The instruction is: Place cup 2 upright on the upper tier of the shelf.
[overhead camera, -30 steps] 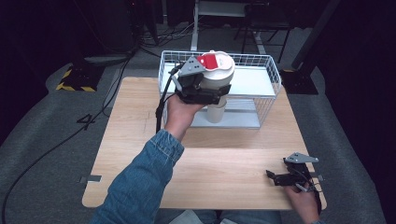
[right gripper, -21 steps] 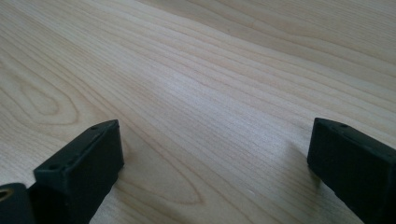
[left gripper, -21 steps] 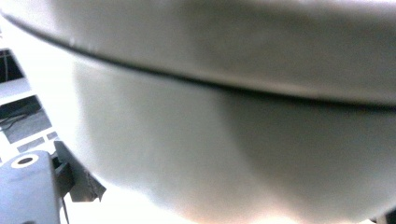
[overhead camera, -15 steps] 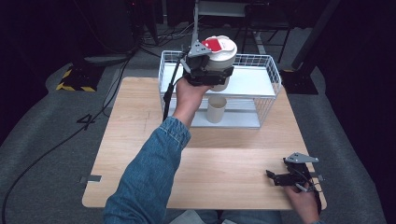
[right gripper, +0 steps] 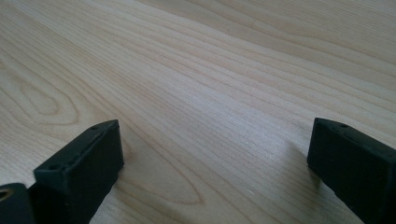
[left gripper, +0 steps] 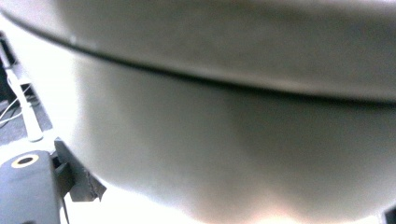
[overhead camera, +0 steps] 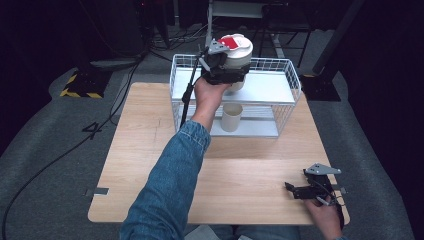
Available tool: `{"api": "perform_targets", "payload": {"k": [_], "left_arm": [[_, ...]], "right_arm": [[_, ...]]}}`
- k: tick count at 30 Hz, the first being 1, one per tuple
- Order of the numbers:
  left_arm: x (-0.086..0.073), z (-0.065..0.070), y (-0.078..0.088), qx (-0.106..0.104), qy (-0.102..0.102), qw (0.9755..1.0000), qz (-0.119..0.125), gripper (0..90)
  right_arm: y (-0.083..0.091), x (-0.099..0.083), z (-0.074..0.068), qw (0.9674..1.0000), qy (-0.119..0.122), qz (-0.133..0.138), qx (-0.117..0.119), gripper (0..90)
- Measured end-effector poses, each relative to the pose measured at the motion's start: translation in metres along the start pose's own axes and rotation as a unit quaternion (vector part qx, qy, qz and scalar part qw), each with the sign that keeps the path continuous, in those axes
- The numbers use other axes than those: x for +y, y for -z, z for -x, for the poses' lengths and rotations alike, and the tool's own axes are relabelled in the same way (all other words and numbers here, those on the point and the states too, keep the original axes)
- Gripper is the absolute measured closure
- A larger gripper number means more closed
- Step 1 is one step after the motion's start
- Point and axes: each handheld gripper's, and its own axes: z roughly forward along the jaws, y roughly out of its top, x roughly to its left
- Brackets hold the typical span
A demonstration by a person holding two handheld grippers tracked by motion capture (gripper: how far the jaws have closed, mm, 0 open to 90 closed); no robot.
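A pale wooden tabletop (overhead camera: pixel 150 150) stands on grey carpet in a dark room, with a white wire basket (overhead camera: pixel 290 75) holding a shelf across the upper centre of the high view. The left tool (overhead camera: pixel 227 67), at the end of a denim-sleeved arm, pinches a white lidded tub (overhead camera: pixel 239 50) with a red label, held above the basket's upper shelf; in the left gripper view the tub (left gripper: pixel 210 140) looms blurred and close. A smaller white cup (overhead camera: pixel 231 117) stands on the basket's lower level. At the lower right the right tool (overhead camera: pixel 300 191) rests on the wood, its jaws spread wide apart with nothing between them.
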Motion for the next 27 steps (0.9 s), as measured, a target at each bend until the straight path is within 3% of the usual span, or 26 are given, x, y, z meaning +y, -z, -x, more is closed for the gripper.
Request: {"api": "perform_targets", "payload": {"k": [14, 17, 27], "left_arm": [[-0.013, 0.000, -0.024, 0.002, 0.005, 0.9999, -0.015, 12.7], [-0.015, 0.002, -0.028, 0.004, -0.002, 0.9998, -0.020, 12.8], [-0.017, 0.003, -0.030, 0.006, -0.007, 0.9999, -0.014, 12.7]], "right_arm": [[0.000, 0.000, 0.000, 1.0000, 0.000, 0.000, 0.000, 3.7], [0.000, 0.000, 0.000, 1.0000, 0.000, 0.000, 0.000, 3.7], [0.000, 0.000, 0.000, 1.0000, 0.000, 0.000, 0.000, 3.7]]}}
